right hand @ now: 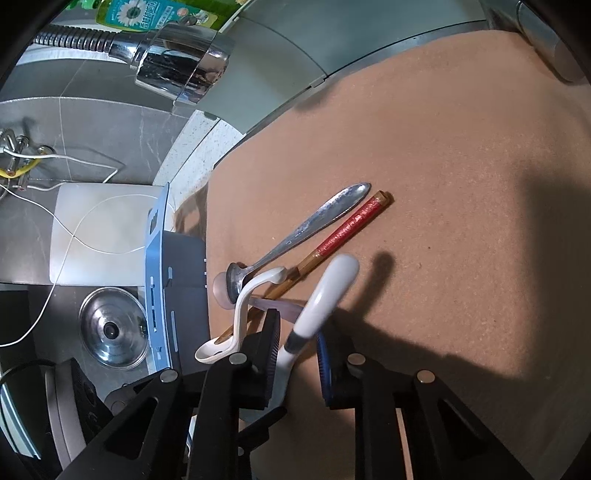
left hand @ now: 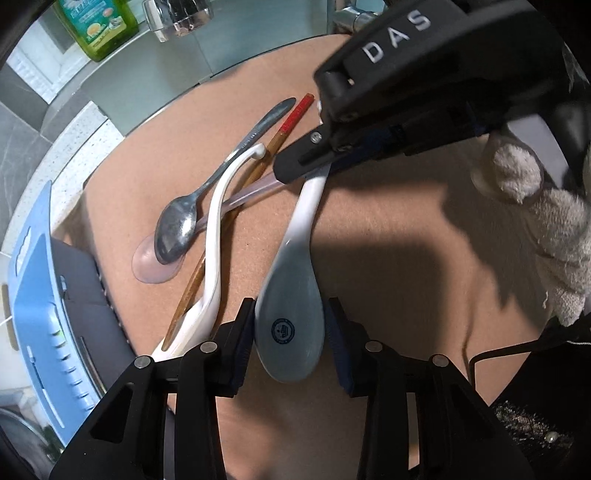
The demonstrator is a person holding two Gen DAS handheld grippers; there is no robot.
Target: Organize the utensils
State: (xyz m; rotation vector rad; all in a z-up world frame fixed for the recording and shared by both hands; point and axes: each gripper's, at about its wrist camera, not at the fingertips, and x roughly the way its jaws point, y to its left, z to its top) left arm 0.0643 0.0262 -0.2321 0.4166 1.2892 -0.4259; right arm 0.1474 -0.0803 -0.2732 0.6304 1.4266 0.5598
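Ceramic spoon (left hand: 290,295) lifted clear of worktop (left hand: 388,258), apart from utensil pile. Bowl clamped by left hand-held gripper (left hand: 290,325); handle gripped by right hand-held gripper (right hand: 295,350). Two-ended hold probably meant for steadying or handover.

The board (right hand: 461,166) underneath is seen as a plain tan-brown, finely speckled. The big ceramic spoon (left hand: 291,295) is coloured white on the handle, fading to grey-blue in the bowl, with a dark blue round stamp printed there. A 2nd ceramic spoon (left hand: 214,236) is all white. The metal spoon (left hand: 181,225) is dull silver, mottled on the handle. The chopstick (right hand: 347,229) is amber-brown with a glittery red band. A clear pinkish plastic spoon (left hand: 155,264) is tucked under. The rack (left hand: 40,314) is light blue, the bottle (left hand: 99,26) green. Both grippers are black, with blue pads (left hand: 338,343).
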